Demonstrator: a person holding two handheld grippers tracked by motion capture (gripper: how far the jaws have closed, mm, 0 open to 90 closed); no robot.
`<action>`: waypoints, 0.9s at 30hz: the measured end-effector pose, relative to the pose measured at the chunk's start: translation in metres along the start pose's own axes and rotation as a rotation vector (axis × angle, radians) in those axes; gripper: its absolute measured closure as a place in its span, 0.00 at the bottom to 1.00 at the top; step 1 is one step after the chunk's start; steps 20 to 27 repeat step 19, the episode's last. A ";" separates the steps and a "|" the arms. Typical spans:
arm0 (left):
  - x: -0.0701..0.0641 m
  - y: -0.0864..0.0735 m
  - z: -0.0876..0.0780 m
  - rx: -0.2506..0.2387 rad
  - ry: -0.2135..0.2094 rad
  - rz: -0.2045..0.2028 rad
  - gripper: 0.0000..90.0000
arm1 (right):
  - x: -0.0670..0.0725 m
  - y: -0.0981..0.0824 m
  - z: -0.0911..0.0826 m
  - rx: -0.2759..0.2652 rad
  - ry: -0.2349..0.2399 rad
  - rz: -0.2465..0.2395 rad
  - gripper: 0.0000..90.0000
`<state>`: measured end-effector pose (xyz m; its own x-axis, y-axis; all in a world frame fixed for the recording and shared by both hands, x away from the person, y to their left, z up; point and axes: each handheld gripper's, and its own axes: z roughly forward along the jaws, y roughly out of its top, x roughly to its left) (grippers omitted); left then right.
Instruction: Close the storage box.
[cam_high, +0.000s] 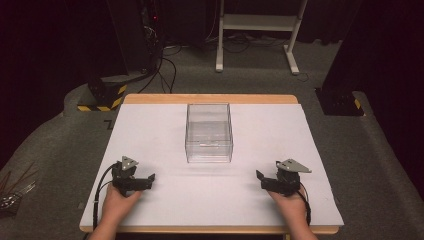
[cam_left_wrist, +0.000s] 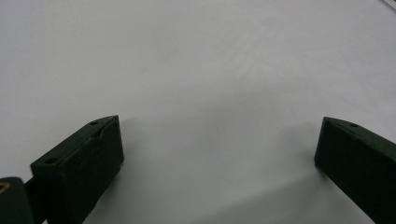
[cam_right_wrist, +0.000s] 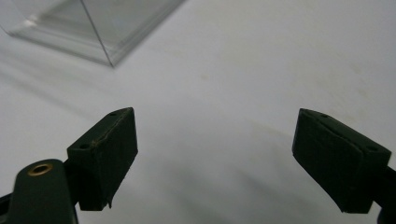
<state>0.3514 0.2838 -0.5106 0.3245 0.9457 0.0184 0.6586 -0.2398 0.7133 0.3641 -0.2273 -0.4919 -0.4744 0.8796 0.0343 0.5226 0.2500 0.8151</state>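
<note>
Standing between both gaping tongs, clear box (cam_high: 209, 132) holds nothing.

Black left tool (cam_high: 148, 180), grey three-cornered plate, black cable; matching right tool (cam_high: 260, 178); bare forearms

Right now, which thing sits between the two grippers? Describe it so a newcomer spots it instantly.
Start at the white table. On its far half, midway across, stands a clear plastic box, open-topped and apparently empty. It is the one see-through thing there, beyond the left gripper and right gripper.
</note>
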 end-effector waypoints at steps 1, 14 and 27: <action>0.000 0.000 0.000 0.000 -0.001 -0.002 0.01 | -0.007 -0.006 -0.001 0.043 -0.014 -0.010 0.16; 0.000 0.000 0.000 -0.002 0.000 0.004 0.02 | -0.004 -0.009 0.008 0.160 -0.056 -0.044 0.18; 0.000 0.000 0.000 -0.001 -0.001 0.001 0.02 | -0.005 -0.009 0.008 0.160 -0.051 -0.037 0.18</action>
